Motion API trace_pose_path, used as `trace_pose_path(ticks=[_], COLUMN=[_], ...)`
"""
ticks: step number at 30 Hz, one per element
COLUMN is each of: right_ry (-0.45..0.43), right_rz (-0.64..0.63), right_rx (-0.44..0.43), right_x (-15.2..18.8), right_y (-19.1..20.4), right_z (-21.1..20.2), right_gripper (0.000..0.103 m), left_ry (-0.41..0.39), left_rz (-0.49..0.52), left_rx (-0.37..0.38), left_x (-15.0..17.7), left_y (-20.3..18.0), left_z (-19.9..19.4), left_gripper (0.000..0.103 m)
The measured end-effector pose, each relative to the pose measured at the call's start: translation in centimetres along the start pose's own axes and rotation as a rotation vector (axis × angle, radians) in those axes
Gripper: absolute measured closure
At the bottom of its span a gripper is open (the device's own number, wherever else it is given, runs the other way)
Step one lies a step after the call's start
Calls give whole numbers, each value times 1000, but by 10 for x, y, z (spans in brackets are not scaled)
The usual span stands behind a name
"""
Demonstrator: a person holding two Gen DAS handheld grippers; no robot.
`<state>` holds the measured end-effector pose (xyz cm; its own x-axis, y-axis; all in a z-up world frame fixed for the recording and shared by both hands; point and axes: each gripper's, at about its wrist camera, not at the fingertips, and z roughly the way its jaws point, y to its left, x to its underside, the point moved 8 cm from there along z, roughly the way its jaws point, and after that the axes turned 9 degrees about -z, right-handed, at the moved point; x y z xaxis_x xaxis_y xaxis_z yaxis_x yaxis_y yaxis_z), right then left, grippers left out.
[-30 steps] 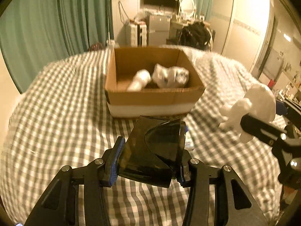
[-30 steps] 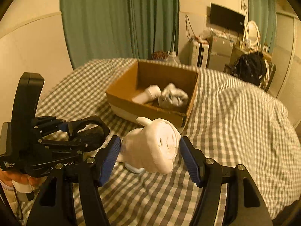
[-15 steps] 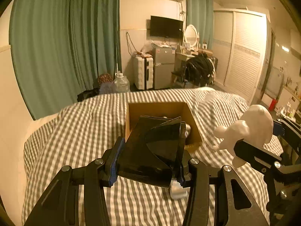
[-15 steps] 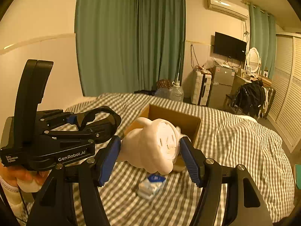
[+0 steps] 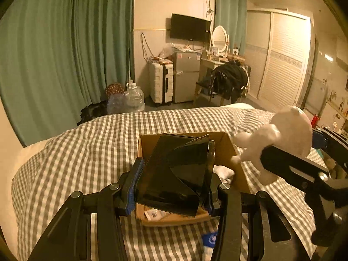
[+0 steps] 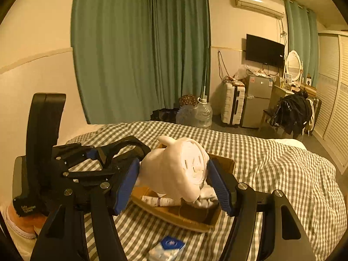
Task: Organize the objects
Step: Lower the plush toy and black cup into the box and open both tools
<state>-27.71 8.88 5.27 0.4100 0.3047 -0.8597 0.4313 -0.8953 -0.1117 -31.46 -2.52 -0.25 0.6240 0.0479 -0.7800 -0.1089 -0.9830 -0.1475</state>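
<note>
My left gripper (image 5: 171, 187) is shut on a dark translucent plastic container (image 5: 178, 174) and holds it above the open cardboard box (image 5: 226, 145) on the checked bed. My right gripper (image 6: 174, 184) is shut on a white cartoon figurine (image 6: 176, 171), which also shows in the left wrist view (image 5: 282, 134), above the same box (image 6: 195, 219). The box holds white cloth (image 6: 206, 195) and a rolled paper item (image 6: 161, 201). The left gripper's body (image 6: 65, 163) sits to the left in the right wrist view.
A small blue-and-white packet (image 6: 167, 246) lies on the checked bedcover (image 6: 282, 174) in front of the box; it also shows in the left wrist view (image 5: 209, 239). Beyond the bed are green curtains, water jugs (image 6: 200, 115), a suitcase, a small fridge and a wardrobe.
Both grippers have risen and pulled back with their objects, so the box now looks lower and smaller beneath them. The packet on the bedcover has come into view.
</note>
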Motion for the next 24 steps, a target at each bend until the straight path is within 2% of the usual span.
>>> trace_pose_path(ticks=[8,14,20,24], right_ry=[65,118,201,198], right_rz=[36,39,105,93], right_rx=[-10,-6,-56,-11], right_x=[0,8,44,48], right_y=[-29,-46,-52,-59], right_z=[80,130,164,163], right_gripper=[38,38,38,38], left_ry=[61,89,145,154], left_rz=[6,90,107,107], left_rx=[-16,13,9,9], left_x=[-8,8,27,35], left_y=[7,5,9,7], left_z=[81,127,145,145], left_gripper=[55,55,55,55])
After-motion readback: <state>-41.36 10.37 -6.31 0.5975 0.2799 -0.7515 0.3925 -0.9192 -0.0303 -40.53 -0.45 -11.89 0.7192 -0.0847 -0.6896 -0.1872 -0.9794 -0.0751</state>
